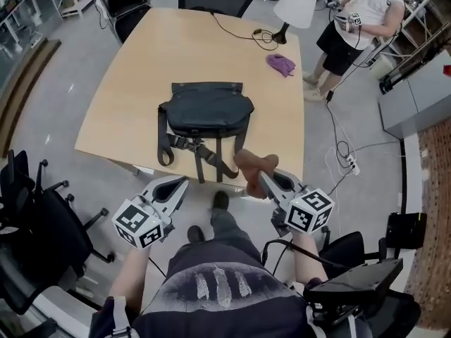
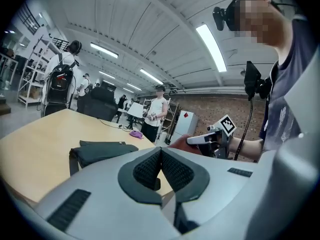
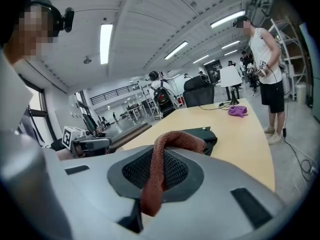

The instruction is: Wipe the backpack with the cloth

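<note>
Cloth [image 3: 160, 169]: rust-brown, coarse weave, bunched into a thick band and nearest to the person. It sits between the pads of the right gripper [image 1: 265, 179]; one end loops up over the jaw tips, the other hangs below them. How much of it lies deeper inside the jaws is hidden. The right jaws are clamped on the cloth.

Left gripper [image 2: 160, 156] is alongside, held off the near edge of the table [image 1: 176, 48]. Its jaws are fully together, pads meeting, with nothing between them and touching nothing.

Backpack [image 1: 208, 108]: dark grey-black and soft-sided. It lies flat on the light wood table near the front edge, with its straps [image 1: 204, 157] trailing toward the person as far as that edge. The underside is not visible, and the gripper views show only a low side profile. The cloth is just beside the strap ends; whether they touch can't be told.

Farther back on the table are a purple rag [image 1: 280, 63], then a black cable [image 1: 239, 30], then a lamp [image 1: 294, 7] at the far edge. A standing person [image 1: 359, 20] is beyond the far right corner, partly cut off by the frame. Office chairs [image 1: 28, 217] stand on the floor at left.
</note>
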Available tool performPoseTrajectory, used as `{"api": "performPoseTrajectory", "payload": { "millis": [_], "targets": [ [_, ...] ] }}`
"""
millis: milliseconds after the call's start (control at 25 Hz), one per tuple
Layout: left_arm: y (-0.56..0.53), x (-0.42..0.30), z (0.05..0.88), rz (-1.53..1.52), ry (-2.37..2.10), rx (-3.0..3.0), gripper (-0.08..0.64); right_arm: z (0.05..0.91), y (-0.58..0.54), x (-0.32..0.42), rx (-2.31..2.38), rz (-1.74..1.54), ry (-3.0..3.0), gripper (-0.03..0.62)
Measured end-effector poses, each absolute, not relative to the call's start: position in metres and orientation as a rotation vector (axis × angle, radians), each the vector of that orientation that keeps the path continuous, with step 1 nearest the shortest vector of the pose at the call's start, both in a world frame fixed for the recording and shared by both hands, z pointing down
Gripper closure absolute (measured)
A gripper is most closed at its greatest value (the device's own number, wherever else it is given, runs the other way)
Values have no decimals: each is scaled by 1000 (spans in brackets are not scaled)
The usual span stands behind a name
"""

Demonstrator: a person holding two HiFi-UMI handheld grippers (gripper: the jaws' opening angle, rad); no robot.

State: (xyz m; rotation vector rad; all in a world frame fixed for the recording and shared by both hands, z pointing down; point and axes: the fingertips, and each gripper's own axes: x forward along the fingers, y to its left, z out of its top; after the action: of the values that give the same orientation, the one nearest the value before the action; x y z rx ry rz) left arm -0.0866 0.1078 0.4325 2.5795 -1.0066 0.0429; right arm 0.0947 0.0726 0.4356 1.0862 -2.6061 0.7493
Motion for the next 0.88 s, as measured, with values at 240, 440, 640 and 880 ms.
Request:
{"api": "performPoseTrajectory", "payload": {
  "millis": [240, 440, 640, 880],
  "targets": [
    [38, -80, 432, 139, -1096, 2528, 554, 455, -37, 141, 1181, 703, -2535, 560],
    [-17, -65, 429, 205, -1127, 2533, 554, 442, -120, 166, 1246, 603, -2529, 560],
    [-51, -59, 440, 216, -1161, 2486, 554, 451, -191, 174, 1268, 316, -2387, 560],
    [-85, -79, 447, 243, -1165, 2480, 554, 545, -232, 137, 994, 38, -2052, 560]
  ]
}}
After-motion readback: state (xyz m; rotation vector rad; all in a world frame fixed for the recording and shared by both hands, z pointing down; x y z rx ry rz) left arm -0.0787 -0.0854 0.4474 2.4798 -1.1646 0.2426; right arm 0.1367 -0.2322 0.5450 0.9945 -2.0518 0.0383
